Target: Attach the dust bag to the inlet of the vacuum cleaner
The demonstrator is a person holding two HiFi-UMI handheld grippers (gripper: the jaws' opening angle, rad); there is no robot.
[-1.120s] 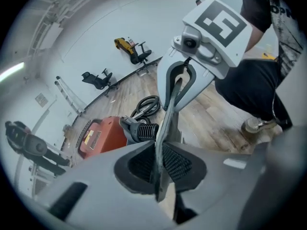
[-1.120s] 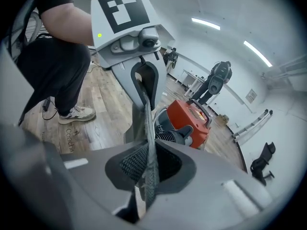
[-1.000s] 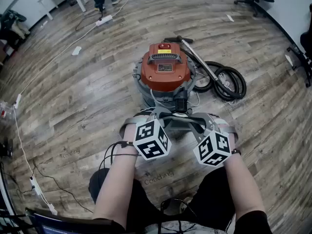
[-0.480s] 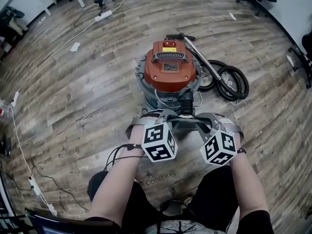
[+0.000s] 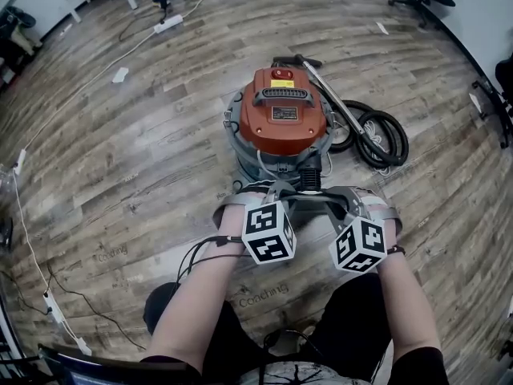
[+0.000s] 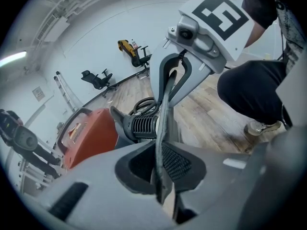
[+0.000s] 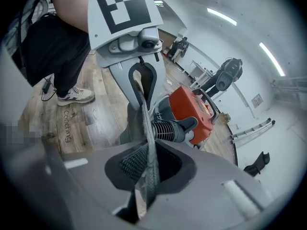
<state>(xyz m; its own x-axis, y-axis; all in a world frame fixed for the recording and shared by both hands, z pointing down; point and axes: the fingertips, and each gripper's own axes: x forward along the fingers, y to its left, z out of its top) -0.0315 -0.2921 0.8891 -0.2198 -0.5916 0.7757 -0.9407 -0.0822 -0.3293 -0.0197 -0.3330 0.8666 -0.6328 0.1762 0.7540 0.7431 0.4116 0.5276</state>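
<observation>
We hold the dust bag (image 6: 159,147) stretched between both grippers, just in front of the black ribbed inlet (image 5: 309,176) of the red vacuum cleaner (image 5: 282,119), which stands on the wooden floor (image 5: 144,159). We cannot tell whether bag and inlet touch. The fingers of the left gripper (image 6: 160,170) are closing, with one thin edge of the bag pressed between them, and the fingers of the right gripper (image 7: 144,176) are clamped on the opposite edge.
</observation>
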